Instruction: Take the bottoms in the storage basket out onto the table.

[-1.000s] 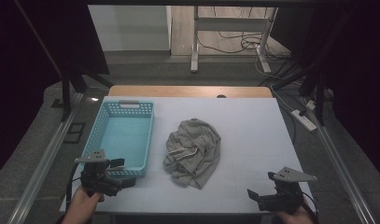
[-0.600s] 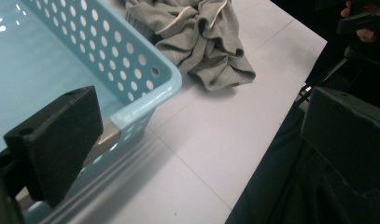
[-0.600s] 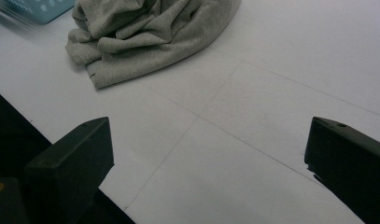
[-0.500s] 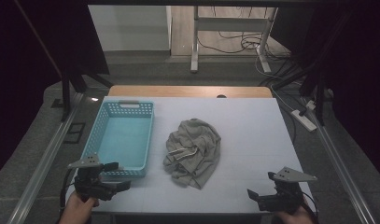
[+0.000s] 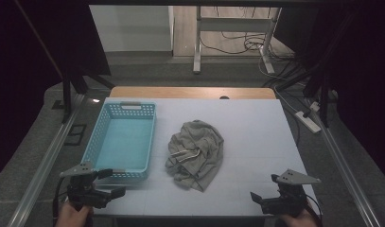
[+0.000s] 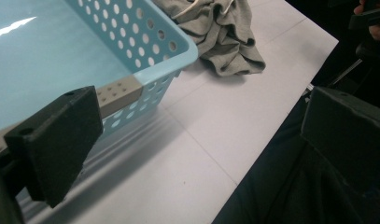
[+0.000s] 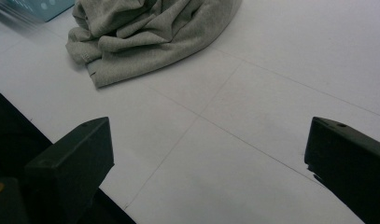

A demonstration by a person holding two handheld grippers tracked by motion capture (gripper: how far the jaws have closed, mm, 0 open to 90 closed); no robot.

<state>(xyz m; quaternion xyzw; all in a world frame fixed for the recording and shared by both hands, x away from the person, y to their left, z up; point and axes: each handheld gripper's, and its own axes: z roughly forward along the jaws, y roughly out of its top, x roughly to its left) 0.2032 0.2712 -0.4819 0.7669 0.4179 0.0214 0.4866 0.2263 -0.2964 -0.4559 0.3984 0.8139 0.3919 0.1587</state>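
An empty light blue plastic basket stands on the left of the white table. A crumpled grey garment lies just to its right, mid-table. My left gripper hovers open at the table's near left edge, just in front of the basket's near corner. In the left gripper view the garment lies beyond that corner. My right gripper is open at the near right edge, with nothing between its jaws. In the right gripper view the garment lies ahead to the left, well clear of the gripper.
A wooden strip runs along the table's far edge. On the floor to the right lies a power strip. Metal rails flank the table. Bare white table spreads to the right of the garment.
My left gripper has drawn back from the basket's near edge toward the person and slightly left. The right gripper, basket and garment have not moved.
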